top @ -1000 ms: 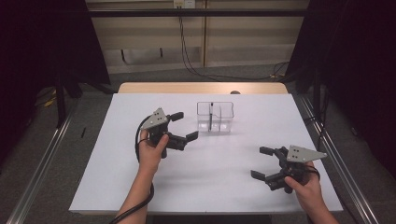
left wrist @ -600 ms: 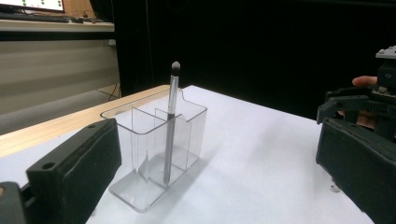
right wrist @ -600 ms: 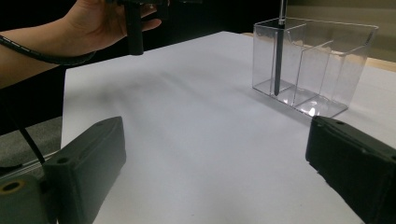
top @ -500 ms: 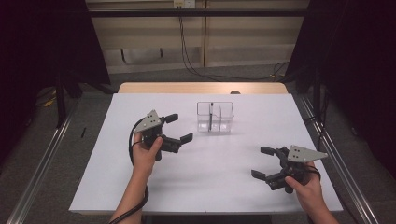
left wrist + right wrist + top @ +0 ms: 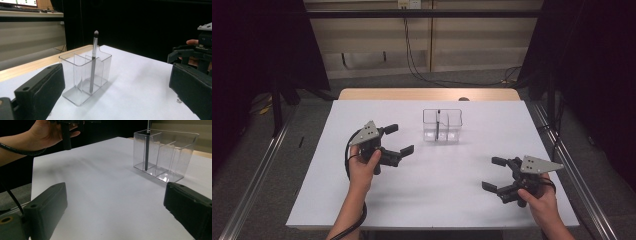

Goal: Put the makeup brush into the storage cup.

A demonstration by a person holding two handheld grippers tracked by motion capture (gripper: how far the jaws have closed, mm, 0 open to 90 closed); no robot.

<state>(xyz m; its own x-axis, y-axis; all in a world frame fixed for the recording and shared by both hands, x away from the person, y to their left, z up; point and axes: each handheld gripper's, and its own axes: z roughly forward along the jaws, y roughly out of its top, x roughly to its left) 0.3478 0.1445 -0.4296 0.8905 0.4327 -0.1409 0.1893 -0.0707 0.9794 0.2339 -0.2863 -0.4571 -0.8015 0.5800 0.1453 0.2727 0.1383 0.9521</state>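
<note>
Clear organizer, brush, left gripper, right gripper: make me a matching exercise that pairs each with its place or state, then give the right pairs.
Things:
1. clear organizer
2. brush
3. left gripper
4. right gripper

Places or states:
A. stands upright in one compartment, dark tip up
B. held open near the table's right front corner
C. sits on the white table toward its far middle
D. held open just left of the compartments, jaws pointing toward them

Pairs: 1-C, 2-A, 3-D, 4-B
</note>
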